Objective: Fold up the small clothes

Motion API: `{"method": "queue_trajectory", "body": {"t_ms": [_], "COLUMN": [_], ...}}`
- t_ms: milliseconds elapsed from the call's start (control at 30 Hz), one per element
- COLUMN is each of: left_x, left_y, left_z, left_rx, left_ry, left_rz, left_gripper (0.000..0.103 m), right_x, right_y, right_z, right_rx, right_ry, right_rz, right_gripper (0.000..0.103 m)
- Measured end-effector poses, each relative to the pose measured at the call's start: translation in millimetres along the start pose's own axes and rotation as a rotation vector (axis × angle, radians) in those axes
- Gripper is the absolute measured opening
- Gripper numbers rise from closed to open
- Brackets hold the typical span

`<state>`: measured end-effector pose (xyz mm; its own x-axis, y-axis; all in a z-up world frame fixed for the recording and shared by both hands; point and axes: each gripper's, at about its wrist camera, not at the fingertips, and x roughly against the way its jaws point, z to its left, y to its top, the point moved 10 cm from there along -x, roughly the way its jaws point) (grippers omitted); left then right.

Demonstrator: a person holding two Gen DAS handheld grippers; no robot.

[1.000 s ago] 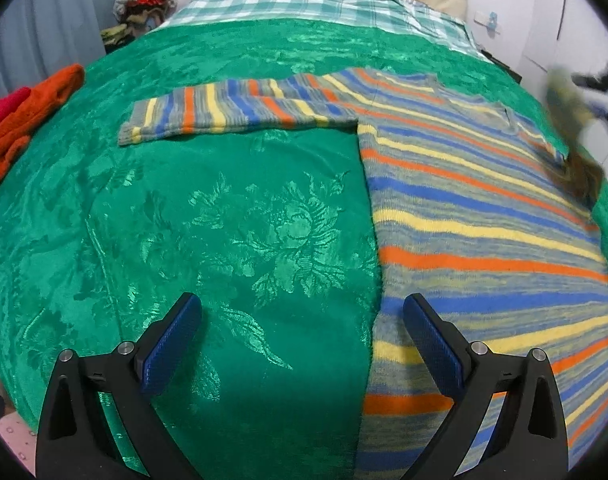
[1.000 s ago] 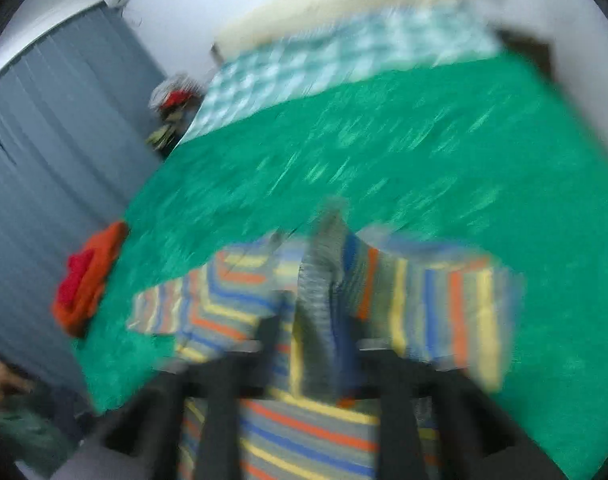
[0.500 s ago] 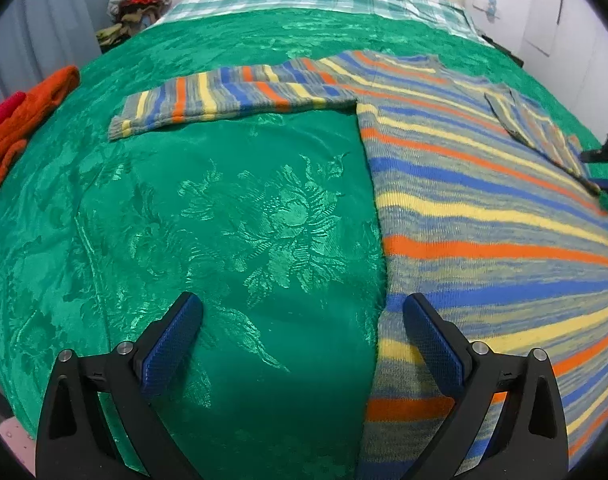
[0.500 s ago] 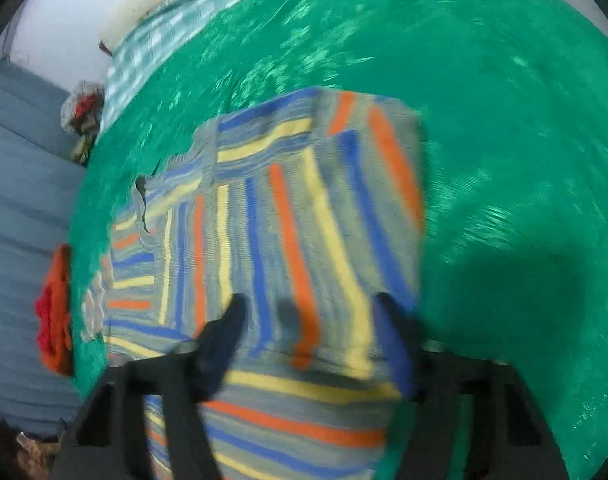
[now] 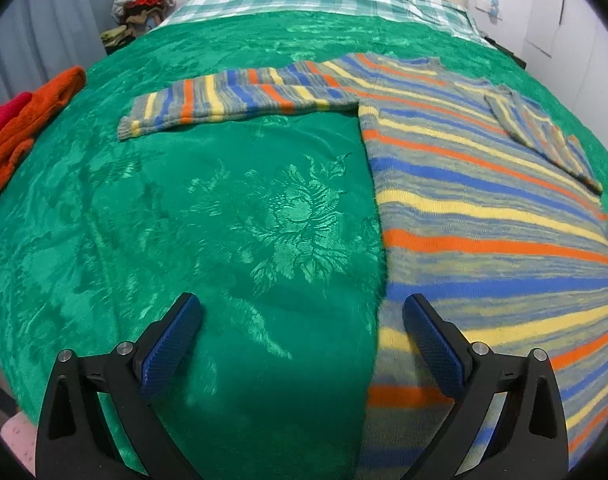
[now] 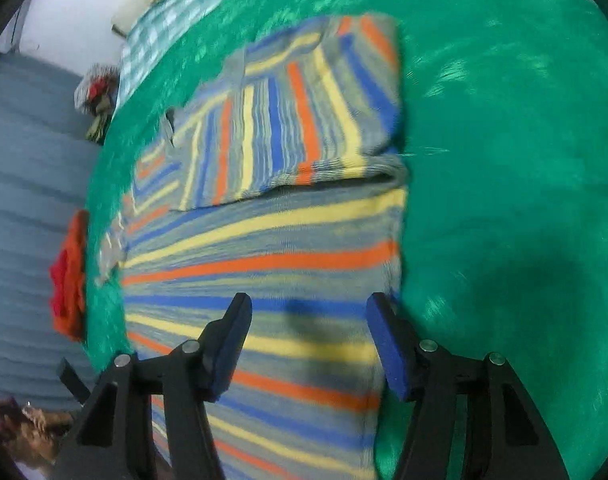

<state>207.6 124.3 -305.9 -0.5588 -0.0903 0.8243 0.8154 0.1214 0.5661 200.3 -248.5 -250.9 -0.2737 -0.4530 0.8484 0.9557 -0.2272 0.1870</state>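
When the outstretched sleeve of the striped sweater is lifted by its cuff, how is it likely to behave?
The sleeve will probably go limp and drape, since the soft knit lies flat. It looks light. The striped sweater may drag slightly on the green bedspread, whose textured surface could grip the knit.

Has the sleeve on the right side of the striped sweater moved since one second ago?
Yes. The right sleeve was lifted in the right gripper; now it lies folded across the sweater's body, inside the sweater's edge beside the green bedspread.
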Motion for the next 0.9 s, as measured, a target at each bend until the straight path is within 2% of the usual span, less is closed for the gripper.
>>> {"method": "queue_trajectory", "body": {"t_ms": [100, 167, 233, 333, 400, 433, 533, 600, 700, 800, 900], "left_x": [23, 39, 46, 49, 41, 36, 44, 50, 63, 78, 92], "left_y": [0, -5, -14, -39, -65, -81, -96, -104, -106, -95, -74], "left_z": [-13, -35, -53, -85, -103, -108, -106, -102, -90, -85, -80], "left_rx": [-0.022, -0.060, -0.091, -0.163, -0.237, -0.290, -0.353, -0.352, -0.297, -0.235, -0.193], "left_ry": [-0.040, -0.083, -0.117, -0.153, -0.154, -0.129, -0.085, -0.094, -0.106, -0.129, -0.139], "left_rz": [-0.025, -0.025, -0.005, 0.056, 0.138, 0.185, 0.201, 0.248, 0.271, 0.235, 0.183], "left_gripper": [0.102, 0.102, 0.102, 0.102, 0.102, 0.102, 0.102, 0.102, 0.102, 0.102, 0.102], "right_x": [25, 37, 46, 47, 36, 28, 14, 18, 31, 51, 67], "right_y": [-16, -31, -53, -96, -133, -153, -201, -216, -222, -206, -185], "right_z": [16, 23, 26, 31, 31, 26, 9, 8, 12, 23, 43], "right_rx": [0.085, 0.151, 0.195, 0.229, 0.250, 0.256, 0.267, 0.283, 0.297, 0.284, 0.264], "right_ry": [-0.047, -0.099, -0.169, -0.185, -0.204, -0.238, -0.327, -0.354, -0.380, -0.383, -0.347], "right_rz": [-0.045, -0.057, -0.071, -0.075, -0.040, -0.003, 0.087, 0.083, 0.080, -0.012, -0.103], "right_gripper": [0.064, 0.065, 0.065, 0.065, 0.065, 0.065, 0.067, 0.070, 0.070, 0.070, 0.071]}}
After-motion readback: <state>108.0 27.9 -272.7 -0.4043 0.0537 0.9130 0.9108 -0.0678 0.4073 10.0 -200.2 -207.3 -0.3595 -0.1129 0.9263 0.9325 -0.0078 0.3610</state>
